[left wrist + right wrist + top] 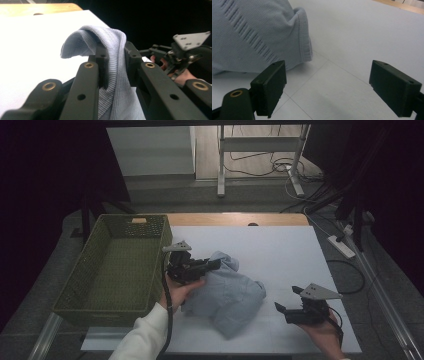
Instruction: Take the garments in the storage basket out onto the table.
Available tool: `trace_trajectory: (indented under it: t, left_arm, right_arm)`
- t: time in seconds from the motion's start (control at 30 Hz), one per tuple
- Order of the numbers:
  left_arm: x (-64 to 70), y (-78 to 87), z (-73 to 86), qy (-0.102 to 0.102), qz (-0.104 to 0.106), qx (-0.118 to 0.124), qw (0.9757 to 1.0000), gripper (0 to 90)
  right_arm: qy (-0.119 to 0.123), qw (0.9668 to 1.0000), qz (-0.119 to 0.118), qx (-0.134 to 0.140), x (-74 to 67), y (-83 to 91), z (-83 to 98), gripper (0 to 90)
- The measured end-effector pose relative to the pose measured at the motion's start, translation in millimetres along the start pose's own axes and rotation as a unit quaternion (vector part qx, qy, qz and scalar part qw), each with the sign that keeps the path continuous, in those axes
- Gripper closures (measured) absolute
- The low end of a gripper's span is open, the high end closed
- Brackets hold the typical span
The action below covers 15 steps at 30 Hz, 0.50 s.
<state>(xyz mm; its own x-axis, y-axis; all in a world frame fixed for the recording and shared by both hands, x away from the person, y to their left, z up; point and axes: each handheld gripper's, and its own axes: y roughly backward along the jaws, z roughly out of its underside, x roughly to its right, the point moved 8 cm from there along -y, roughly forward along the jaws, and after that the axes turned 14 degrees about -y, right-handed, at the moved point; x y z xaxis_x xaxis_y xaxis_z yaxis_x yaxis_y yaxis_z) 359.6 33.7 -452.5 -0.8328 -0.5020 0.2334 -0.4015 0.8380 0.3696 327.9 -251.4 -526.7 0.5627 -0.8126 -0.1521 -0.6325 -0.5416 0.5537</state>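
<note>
Light blue knitted garment (227, 292) bunched in a heap on the white sheet (280, 250) covering the table, a little left of the sheet's middle, nearer the person's side than the far edge. One fold (110, 42) lifted off the sheet and draped over black jaws, seen close in the left gripper view, ribbed knit running down between them. Left gripper (214, 265) clamped on that fold at the heap's upper left, jaws nearly together with the cloth pinched between, held by a hand (181, 292) in a white sleeve (145, 335) coming in from the bottom edge. Rest of the garment slumped down to the right, hem (303, 37) lying flat on the sheet, seen close in the right gripper view. Right gripper (288, 300) well apart from the heap, low over the sheet near its lower right corner, jaws spread wide with nothing between them, bare white sheet beneath. Green woven basket (75, 285) standing at the table's left edge, just beside the sheet. Strip of bare wooden tabletop (235, 218) beyond the sheet's far edge. Floor behind with a metal stand (260, 145), loose cables (260, 167) and a power strip (341, 246) at the right.
</note>
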Motion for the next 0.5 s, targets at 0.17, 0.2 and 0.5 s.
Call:
trace_trajectory:
  t: [0.17, 0.2, 0.5]
  left_arm:
    - [-5.3, -1.8, 10.3, 0.003, -0.009, -0.013, 0.9999, 76.4]
    - [-6.3, -2.2, 12.3, 0.003, -0.012, -0.016, 0.9998, 76.3]
    - [-12.2, -5.9, 29.5, 0.003, -0.026, -0.041, 0.9988, 75.5]
  right_arm:
    - [0.000, 1.0000, 0.000, -0.001, 0.5, -0.3, 0.1, 14.5]
    - [0.000, 1.0000, 0.000, -0.001, 0.5, -0.5, 0.1, 14.6]
    - [0.002, 1.0000, -0.001, -0.001, -1.0, -1.2, -0.8, 14.6]
